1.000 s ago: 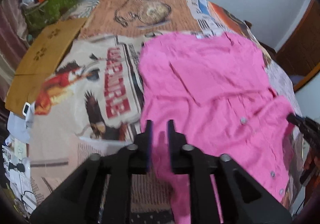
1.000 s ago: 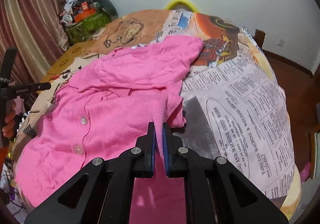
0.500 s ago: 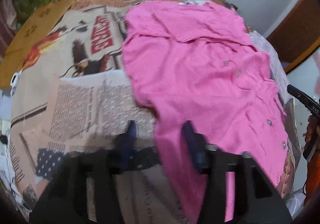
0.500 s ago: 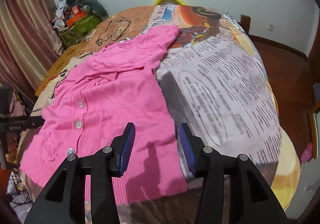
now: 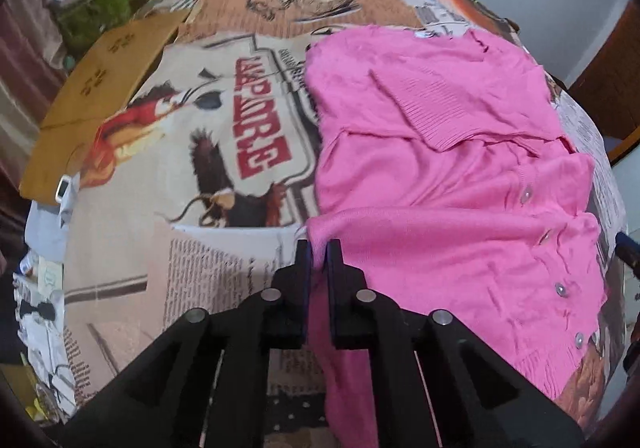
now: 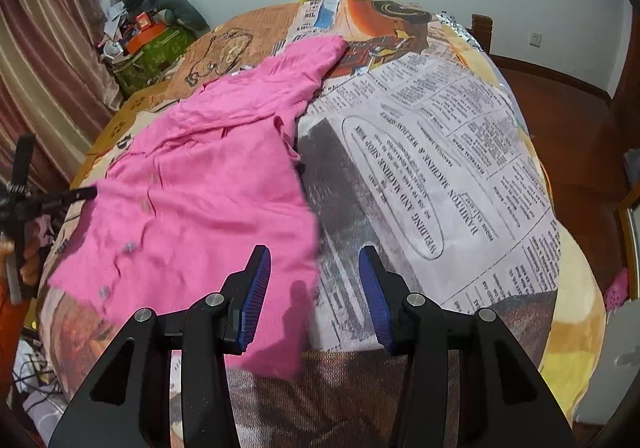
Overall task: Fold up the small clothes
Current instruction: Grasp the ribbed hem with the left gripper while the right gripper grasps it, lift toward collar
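One cardigan (image 5: 440,188) corner vanishes inside the left claw (image 5: 317,260).

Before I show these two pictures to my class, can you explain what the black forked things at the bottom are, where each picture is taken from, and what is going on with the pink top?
There is no robot here. A person holds a two-fingered black gripper in each hand, and a wide-angle camera on each one looks forward along its fingers.

One picture is from the left gripper. Its jaws are shut on a corner of the pink knitted button-up cardigan, lifting that corner slightly.

The other picture is from the right gripper. Its jaws, lined with blue pads, stand wide open and hold nothing, above the cardigan's other edge.

The cardigan lies spread on a newspaper-print bedcover. A flat brown cardboard sheet lies on the bed's far left side.
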The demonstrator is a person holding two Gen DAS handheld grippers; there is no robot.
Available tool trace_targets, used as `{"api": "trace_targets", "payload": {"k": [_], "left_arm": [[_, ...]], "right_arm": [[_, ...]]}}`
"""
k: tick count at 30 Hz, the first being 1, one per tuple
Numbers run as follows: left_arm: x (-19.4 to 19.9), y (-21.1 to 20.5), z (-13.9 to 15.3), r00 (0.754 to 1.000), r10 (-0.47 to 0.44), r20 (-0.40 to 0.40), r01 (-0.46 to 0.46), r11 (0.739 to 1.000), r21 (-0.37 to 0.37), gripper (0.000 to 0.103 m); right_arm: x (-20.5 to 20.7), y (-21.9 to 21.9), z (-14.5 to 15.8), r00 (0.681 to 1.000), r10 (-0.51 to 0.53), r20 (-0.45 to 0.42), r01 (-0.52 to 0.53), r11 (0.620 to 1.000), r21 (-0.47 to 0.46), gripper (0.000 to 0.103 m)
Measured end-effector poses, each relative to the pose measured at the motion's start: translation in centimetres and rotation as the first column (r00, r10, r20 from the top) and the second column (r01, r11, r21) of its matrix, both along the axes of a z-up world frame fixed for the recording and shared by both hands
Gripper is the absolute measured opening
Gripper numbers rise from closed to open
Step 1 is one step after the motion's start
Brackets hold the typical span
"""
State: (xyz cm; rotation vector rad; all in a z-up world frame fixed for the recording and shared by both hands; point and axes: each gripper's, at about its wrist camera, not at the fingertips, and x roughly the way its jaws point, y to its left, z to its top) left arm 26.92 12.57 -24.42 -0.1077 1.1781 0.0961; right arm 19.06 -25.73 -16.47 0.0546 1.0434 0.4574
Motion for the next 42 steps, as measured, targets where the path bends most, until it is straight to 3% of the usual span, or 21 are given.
{"api": "trace_targets", "payload": {"k": [2, 4, 6, 13, 16, 18, 20, 22, 24, 30, 42], "left_arm": [[-0.9, 0.1, 0.3, 1.0, -0.002, -0.001, 0.002, 1.0, -0.009, 0.015], [-2.1, 0.2, 0.7, 1.0, -0.011, 0.004, 0.011, 0.999, -0.03, 0.035], [-3.8, 0.0, 1.0, 1.0, -0.02, 0.01, 0.021, 0.999, -0.046, 0.043], [-7.1, -1.8, 0.2, 0.998, -0.06, -0.031, 0.057, 0.994, -0.093, 0.043], [-8.0, -2.2, -0.3, 0.999, -0.047, -0.008, 0.045, 0.993, -0.113, 0.043], [-8.5, -2.1, -0.6, 1.0, -0.025, 0.005, 0.026, 0.991, -0.134, 0.042], [-8.7, -2.2, -0.6, 1.0, -0.009, 0.014, 0.01, 0.989, -0.144, 0.039], [-8.9, -2.6, -0.5, 1.0, -0.01, 0.021, 0.013, 0.987, -0.162, 0.022], [-8.8, -3.1, -0.3, 1.0, -0.019, 0.023, 0.022, 0.986, -0.167, 0.005], [-8.6, -2.8, 1.1, 0.999, -0.001, 0.052, 0.01, 0.985, -0.173, 0.004], [-3.2, -1.6, 9.1, 0.97, -0.001, 0.245, 0.031, 0.993, -0.117, 0.004]], "right_arm": [[-0.4, 0.1, -0.3, 1.0, 0.013, -0.014, -0.013, 1.0, -0.002, 0.042], [-0.7, 0.2, -0.6, 0.999, 0.026, -0.027, -0.026, 1.0, -0.008, 0.042], [-1.0, 0.4, -1.0, 0.999, 0.035, -0.041, -0.036, 0.999, -0.013, 0.042], [-2.1, 1.8, -2.3, 0.993, 0.077, -0.085, -0.079, 0.997, -0.018, 0.042], [-2.3, 2.3, -2.4, 0.994, 0.085, -0.067, -0.086, 0.996, -0.018, 0.044], [-2.3, 2.5, -2.5, 0.993, 0.089, -0.071, -0.089, 0.996, -0.002, 0.042], [-2.3, 3.0, -2.8, 0.992, 0.11, -0.066, -0.11, 0.994, 0.0, 0.033], [-2.4, 3.5, -2.9, 0.99, 0.123, -0.067, -0.122, 0.992, 0.013, 0.013], [-2.5, 4.0, -2.8, 0.989, 0.13, -0.067, -0.129, 0.991, 0.02, 0.008], [-2.9, 4.0, -0.8, 0.992, 0.125, 0.008, -0.125, 0.991, 0.038, 0.007], [0.4, 3.3, 6.6, 0.976, 0.071, 0.206, -0.096, 0.988, 0.117, 0.007]]}}
